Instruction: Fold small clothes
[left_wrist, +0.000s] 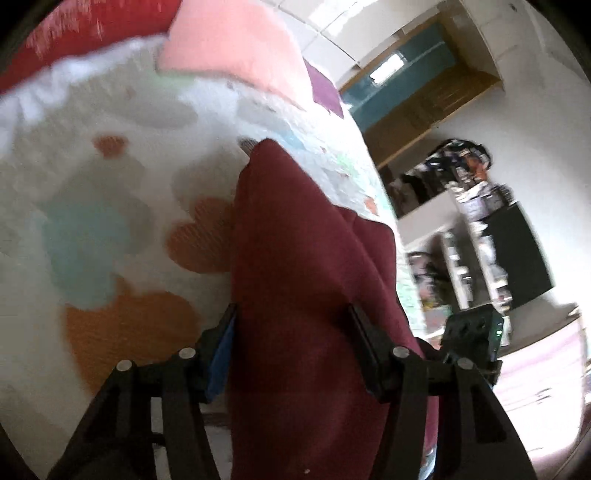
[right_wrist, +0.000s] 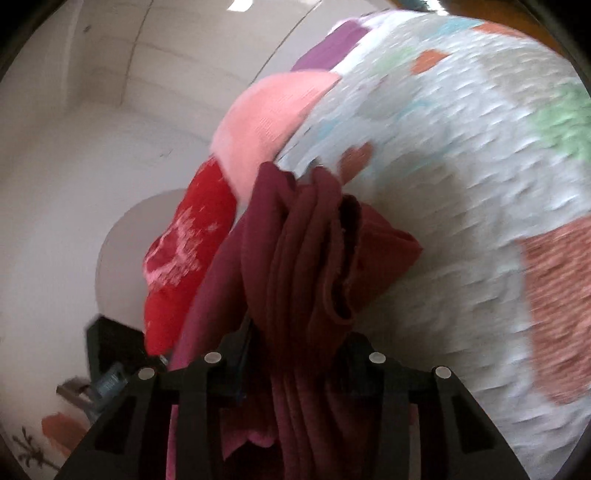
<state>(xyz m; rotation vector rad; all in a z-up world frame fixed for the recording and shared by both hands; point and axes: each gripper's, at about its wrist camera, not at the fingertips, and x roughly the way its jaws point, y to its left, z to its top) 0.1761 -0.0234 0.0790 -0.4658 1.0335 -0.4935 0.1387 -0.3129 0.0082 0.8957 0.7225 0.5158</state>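
Observation:
A maroon garment (left_wrist: 295, 240) fills the gap between the fingers of my left gripper (left_wrist: 291, 314) and runs back toward the camera. The pads press on it from both sides. It hangs over a white bedspread (left_wrist: 110, 166) printed with orange, teal and grey shapes. In the right wrist view the same maroon garment (right_wrist: 295, 240) is bunched in thick folds between the fingers of my right gripper (right_wrist: 299, 332), which is shut on the bunch. Its loose end droops over the patterned bedspread (right_wrist: 443, 184). Both views are blurred.
A pink garment (left_wrist: 229, 48), a red printed one (left_wrist: 74, 29) and a purple one (left_wrist: 323, 88) lie further along the bed. Past the bed edge stand cluttered shelves (left_wrist: 480, 221) and a black device (left_wrist: 472, 332). A white wall (right_wrist: 55, 147) is left of the right gripper.

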